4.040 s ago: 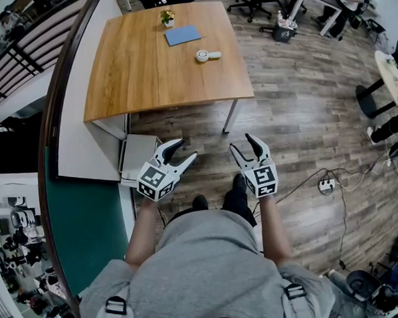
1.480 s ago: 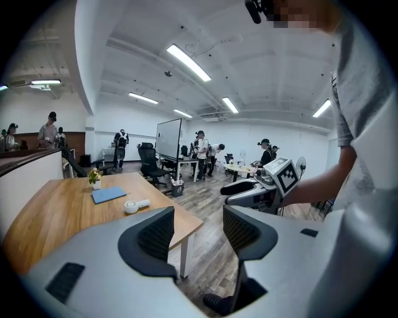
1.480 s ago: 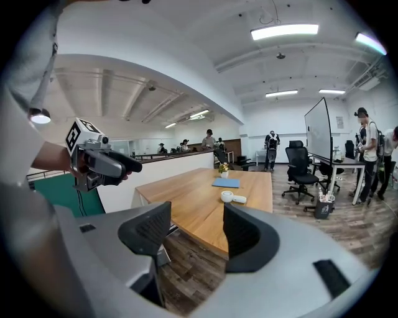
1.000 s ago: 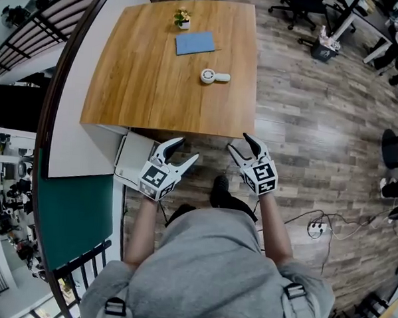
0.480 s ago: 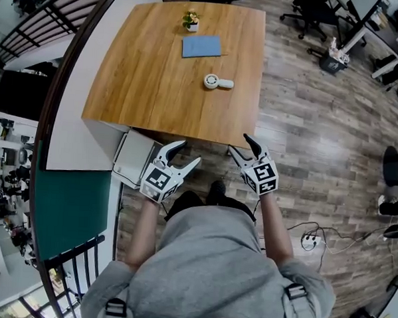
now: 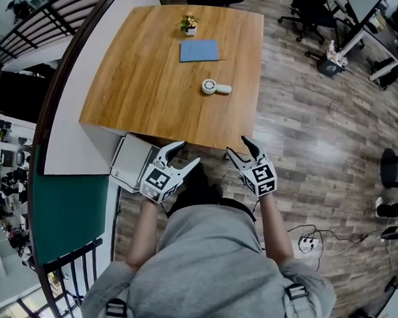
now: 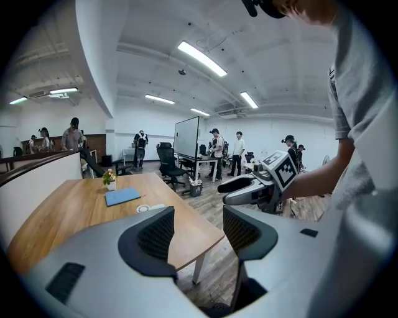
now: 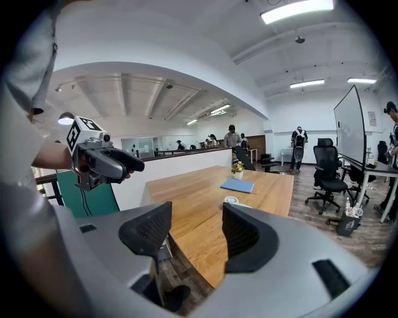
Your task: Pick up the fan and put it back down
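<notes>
**A:** Where's the fan?

**B:** The small white round fan (image 6: 216, 88), with its short handle, lies flat on the light wooden tabletop (image 6: 136, 85), near the right edge and about midway along it. A flat blue rectangular pad (image 6: 199, 50) lies behind it. A little potted plant (image 6: 189, 23) stands by the far edge.

**A:** And your claws?

**B:** Both are off the near edge, over the plank floor (image 6: 306, 141), well apart from the fan. My left claw (image 6: 189, 153) and right claw (image 6: 236, 146) each have their jaws moderately apart, with nothing between them.
</notes>
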`<state>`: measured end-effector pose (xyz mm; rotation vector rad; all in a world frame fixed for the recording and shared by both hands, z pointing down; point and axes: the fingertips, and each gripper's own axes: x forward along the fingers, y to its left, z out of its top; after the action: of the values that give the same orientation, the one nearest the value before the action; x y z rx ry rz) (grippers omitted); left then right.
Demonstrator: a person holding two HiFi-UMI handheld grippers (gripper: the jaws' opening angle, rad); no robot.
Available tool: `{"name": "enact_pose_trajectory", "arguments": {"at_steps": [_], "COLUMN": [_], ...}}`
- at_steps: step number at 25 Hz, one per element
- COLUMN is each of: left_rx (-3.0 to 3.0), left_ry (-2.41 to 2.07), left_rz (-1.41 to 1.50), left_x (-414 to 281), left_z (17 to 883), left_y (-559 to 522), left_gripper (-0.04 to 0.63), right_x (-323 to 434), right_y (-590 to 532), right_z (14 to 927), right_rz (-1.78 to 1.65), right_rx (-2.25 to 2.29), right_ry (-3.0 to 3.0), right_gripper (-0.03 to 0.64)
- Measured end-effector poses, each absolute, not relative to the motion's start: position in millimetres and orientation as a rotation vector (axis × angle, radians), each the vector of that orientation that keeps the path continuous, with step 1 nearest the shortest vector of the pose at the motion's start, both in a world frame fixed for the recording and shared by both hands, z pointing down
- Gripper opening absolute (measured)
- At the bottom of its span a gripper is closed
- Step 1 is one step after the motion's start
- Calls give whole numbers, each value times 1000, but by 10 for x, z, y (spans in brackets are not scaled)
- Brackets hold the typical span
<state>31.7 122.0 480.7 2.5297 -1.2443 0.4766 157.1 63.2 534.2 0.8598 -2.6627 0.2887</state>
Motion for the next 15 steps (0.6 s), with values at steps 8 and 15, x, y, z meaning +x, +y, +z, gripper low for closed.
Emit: {"name": "enact_pose_trajectory", "arguments": {"at_steps": [8, 15], "left_rx": [2540, 2571], "left_ry": [-1224, -1192], "left_rz": [430, 404], "left_x": [213, 126], "left_z": [4814, 4785], "left_y": [848, 416], "left_gripper": [250, 250], "right_x": [1482, 1391], "right_y": [298, -25], "right_z": [5323, 5326], "right_rz": [261, 250], "right_rx": [862, 879], "right_ry": [-2632, -2604], "right_gripper": [264, 264]}}
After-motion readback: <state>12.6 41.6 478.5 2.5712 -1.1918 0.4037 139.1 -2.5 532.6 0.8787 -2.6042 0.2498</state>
